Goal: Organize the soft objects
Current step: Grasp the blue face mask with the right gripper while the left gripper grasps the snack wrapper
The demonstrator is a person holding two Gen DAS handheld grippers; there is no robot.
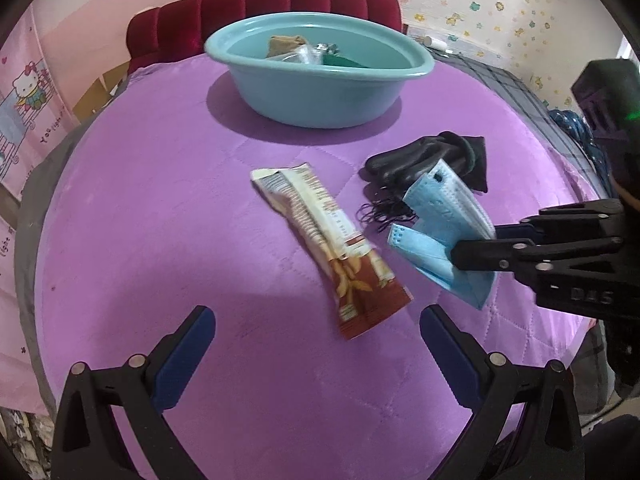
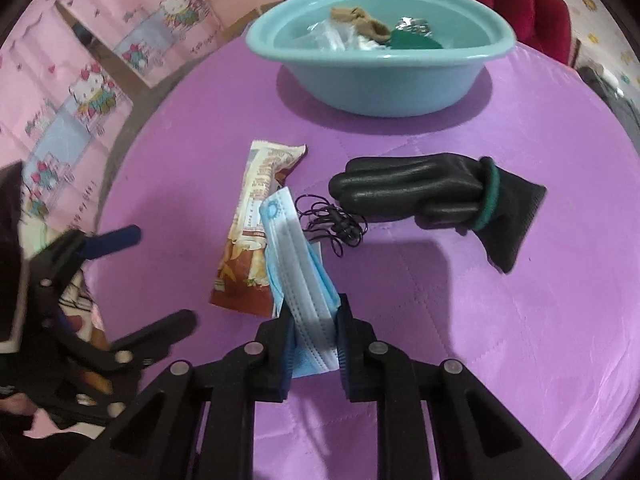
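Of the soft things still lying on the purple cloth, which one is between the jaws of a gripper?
The blue mask: the right gripper is shut on its lower end. The black glove and the snack wrapper lie free.

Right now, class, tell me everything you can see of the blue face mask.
The mask is a light blue pleated disposable one, thin and cloth-like, folded over on itself, with stitched edges and a small round mark near its far end. The right gripper is shut on its near end, the fingers pressing both sides. The mask stands tilted up from the purple cloth, its far end toward the snack wrapper and a tangle of thin black cord. Whether the cord belongs to it cannot be told.
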